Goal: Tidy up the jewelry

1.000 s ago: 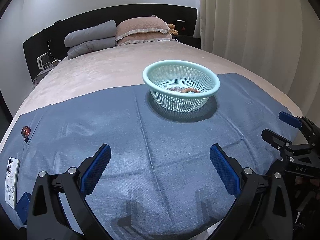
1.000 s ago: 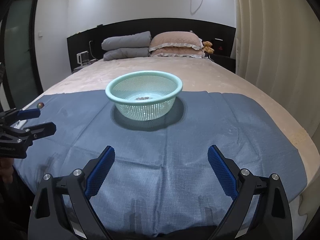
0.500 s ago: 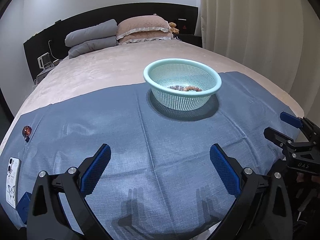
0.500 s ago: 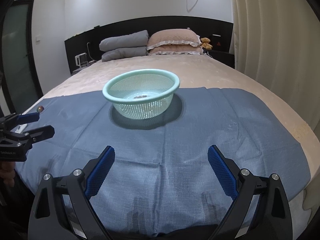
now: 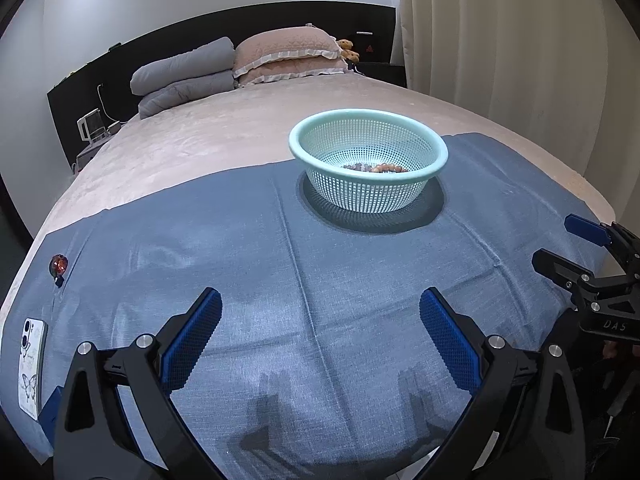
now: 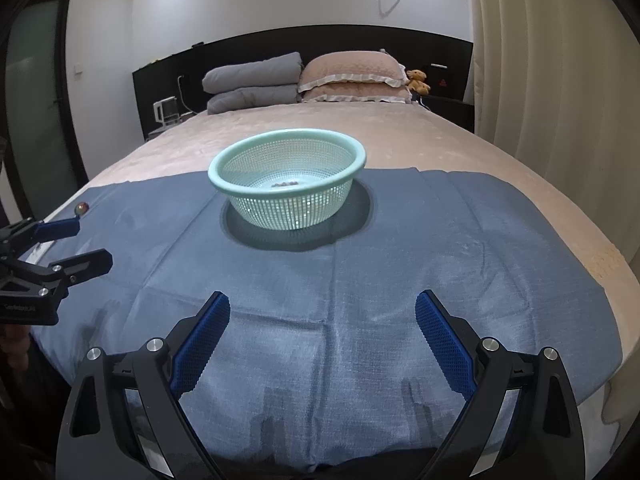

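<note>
A pale green mesh basket (image 5: 368, 172) is seen standing upright on a blue cloth (image 5: 280, 280) that is spread across the foot of a bed (image 5: 240, 136). The basket is taken as the landmark here. Inside it, on its bottom, a string of beads (image 5: 376, 167) in brownish and grey tones is lying; from the right wrist view only a small dark cluster of the beads (image 6: 285, 184) can be made out through the rim of the basket (image 6: 288, 184).

The left gripper (image 5: 320, 336) is held above the cloth on the near side of the basket, well apart from it, and its jaws are spread wide with nothing between them. The right gripper (image 6: 322, 332) is likewise held near the front edge of the cloth (image 6: 440, 240), well short of the basket, with its jaws spread wide and empty. In the left wrist view the right gripper (image 5: 576, 248) is seen to the right of the basket, well apart from it; in the right wrist view the left gripper (image 6: 76, 244) appears to the left of the basket.

Far to the left of the basket, near the cloth's edge, a small round reddish object (image 5: 58, 264) is lying; what it is cannot be told. Nearer still and further left, a phone (image 5: 31, 368) in a butterfly-printed case lies flat at the cloth's corner. Beyond the basket, at the head of the bed, grey folded bedding (image 6: 256, 80) and pink pillows (image 6: 352, 76) are stacked, with a small teddy bear (image 6: 418, 81) beside them.
</note>
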{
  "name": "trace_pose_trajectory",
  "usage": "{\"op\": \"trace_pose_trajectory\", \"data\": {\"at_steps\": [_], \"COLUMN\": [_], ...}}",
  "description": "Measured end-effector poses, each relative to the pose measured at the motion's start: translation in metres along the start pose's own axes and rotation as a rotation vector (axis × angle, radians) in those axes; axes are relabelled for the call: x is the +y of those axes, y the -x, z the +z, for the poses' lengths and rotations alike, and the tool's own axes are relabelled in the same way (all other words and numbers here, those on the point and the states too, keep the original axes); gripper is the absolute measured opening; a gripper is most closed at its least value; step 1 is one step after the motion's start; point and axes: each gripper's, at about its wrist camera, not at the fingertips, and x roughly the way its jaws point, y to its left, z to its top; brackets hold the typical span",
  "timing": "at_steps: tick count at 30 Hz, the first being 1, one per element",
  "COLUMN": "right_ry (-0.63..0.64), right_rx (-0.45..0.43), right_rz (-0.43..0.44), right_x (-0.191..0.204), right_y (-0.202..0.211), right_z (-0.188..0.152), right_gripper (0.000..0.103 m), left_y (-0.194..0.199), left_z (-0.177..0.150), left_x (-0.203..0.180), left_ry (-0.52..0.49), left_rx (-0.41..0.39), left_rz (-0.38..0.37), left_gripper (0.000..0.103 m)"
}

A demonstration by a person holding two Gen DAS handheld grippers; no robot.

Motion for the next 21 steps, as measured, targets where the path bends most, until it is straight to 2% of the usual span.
{"op": "trace_pose_trajectory", "data": {"at_steps": [8, 16, 21], "right_ry": [-0.013, -0.02, -0.018], "right_rx": [-0.002, -0.003, -0.006], "right_rz": [0.008, 0.011, 0.016], "right_x": [-0.0027, -0.004, -0.0044], "right_y": [0.0019, 0.002, 0.004], "right_z": [-0.0018, -0.0025, -0.0036], "right_gripper": [0.09, 0.09, 0.09], "left_y": [0.0019, 0.0016, 0.0018], "left_z": [-0.0008, -0.0006, 0.0002], "left_x": [-0.0004, -0.0016, 0.0011], "left_ry": [-0.014, -0.024, -0.007], "left_rx": [-0.01, -0.011, -0.009], "left_rz": [-0.002, 0.034, 0.01], "left_gripper": [0.097, 0.097, 0.097]}}
